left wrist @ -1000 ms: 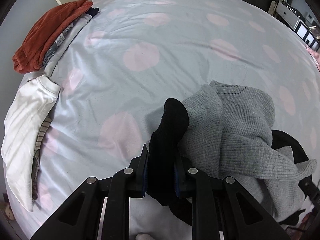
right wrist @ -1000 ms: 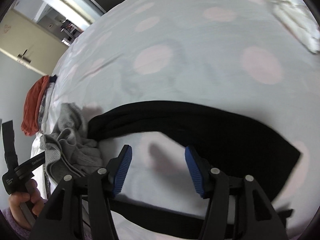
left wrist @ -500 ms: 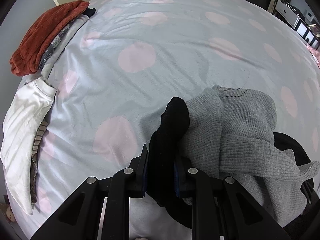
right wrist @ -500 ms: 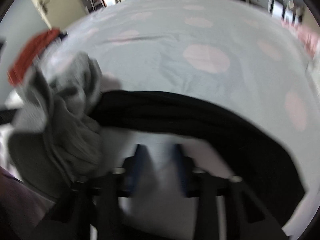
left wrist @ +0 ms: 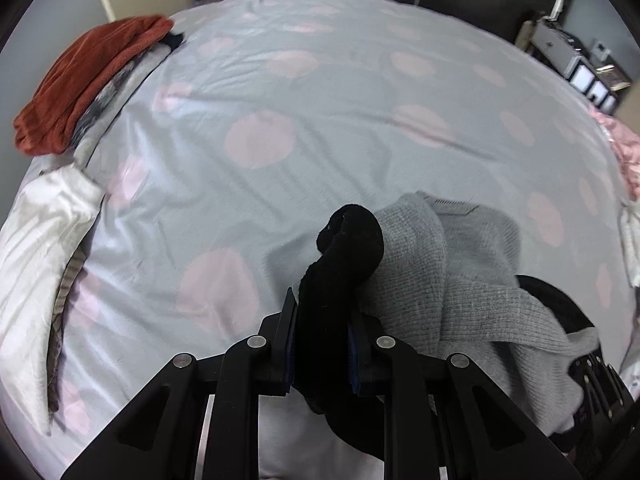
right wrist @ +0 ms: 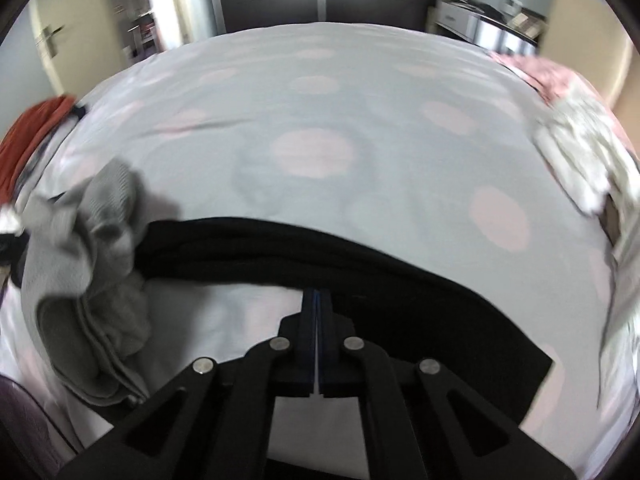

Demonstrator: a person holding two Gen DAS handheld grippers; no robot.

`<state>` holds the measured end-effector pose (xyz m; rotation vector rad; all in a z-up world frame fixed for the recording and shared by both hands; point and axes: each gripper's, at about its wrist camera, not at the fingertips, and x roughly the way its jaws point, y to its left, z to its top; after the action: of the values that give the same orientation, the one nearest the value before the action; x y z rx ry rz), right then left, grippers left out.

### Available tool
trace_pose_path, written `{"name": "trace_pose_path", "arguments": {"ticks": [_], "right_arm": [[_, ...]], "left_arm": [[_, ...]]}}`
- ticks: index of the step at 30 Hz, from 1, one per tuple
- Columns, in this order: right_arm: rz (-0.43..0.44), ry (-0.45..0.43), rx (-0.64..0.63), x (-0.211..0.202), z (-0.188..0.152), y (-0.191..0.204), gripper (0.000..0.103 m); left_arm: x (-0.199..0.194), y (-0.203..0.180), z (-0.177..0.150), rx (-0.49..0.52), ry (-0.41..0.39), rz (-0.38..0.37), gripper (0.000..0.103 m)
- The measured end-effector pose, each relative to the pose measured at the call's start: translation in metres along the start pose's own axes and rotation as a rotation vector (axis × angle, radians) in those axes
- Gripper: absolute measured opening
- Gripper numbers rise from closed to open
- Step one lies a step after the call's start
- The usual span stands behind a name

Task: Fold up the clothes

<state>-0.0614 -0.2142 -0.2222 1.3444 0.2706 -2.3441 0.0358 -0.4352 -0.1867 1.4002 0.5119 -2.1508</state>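
Left gripper (left wrist: 322,344) pinches the black garment (left wrist: 340,280) beside the grey sweater (left wrist: 452,272); right gripper (right wrist: 317,308) is pressed together at the garment's near edge, the bed (right wrist: 320,128) beyond lying open.

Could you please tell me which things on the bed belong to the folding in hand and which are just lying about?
In the job:
- black garment, its end clamped in the left claw
- grey knit sweater, bunched against it
- right claw, shut

Lying about:
- rust-red top on the folded stack
- white garment
- pink and white clothes

Black tool (left wrist: 322,344), blue pads, silver screws
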Motion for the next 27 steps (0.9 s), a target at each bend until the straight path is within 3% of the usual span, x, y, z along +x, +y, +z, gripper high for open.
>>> {"name": "trace_pose_path", "arguments": {"ticks": [5, 11, 13, 14, 16, 22, 27], "right_arm": [[0.028, 0.049, 0.091, 0.004, -0.001, -0.02, 0.0], [0.173, 0.048, 0.114, -0.005, -0.006, -0.017, 0.005], [0.224, 0.05, 0.111, -0.004, -0.005, -0.013, 0.015], [0.25, 0.053, 0.109, -0.004, -0.004, -0.011, 0.021], [0.296, 0.056, 0.116, -0.004, -0.004, -0.009, 0.022], [0.376, 0.03, 0.146, 0.0, 0.002, -0.007, 0.04], [0.399, 0.022, 0.143, 0.005, 0.009, -0.001, 0.043]], "left_arm": [[-0.004, -0.021, -0.007, 0.077, 0.014, -0.118, 0.021], [0.003, -0.001, -0.006, -0.031, 0.09, -0.295, 0.021], [0.004, 0.003, -0.008, -0.059, 0.107, -0.319, 0.021], [0.003, 0.003, -0.009, -0.063, 0.11, -0.322, 0.021], [0.002, 0.002, -0.01, -0.062, 0.113, -0.32, 0.021], [0.002, -0.009, -0.011, -0.005, 0.106, -0.235, 0.021], [0.009, -0.006, -0.01, -0.005, 0.127, -0.167, 0.021]]}}
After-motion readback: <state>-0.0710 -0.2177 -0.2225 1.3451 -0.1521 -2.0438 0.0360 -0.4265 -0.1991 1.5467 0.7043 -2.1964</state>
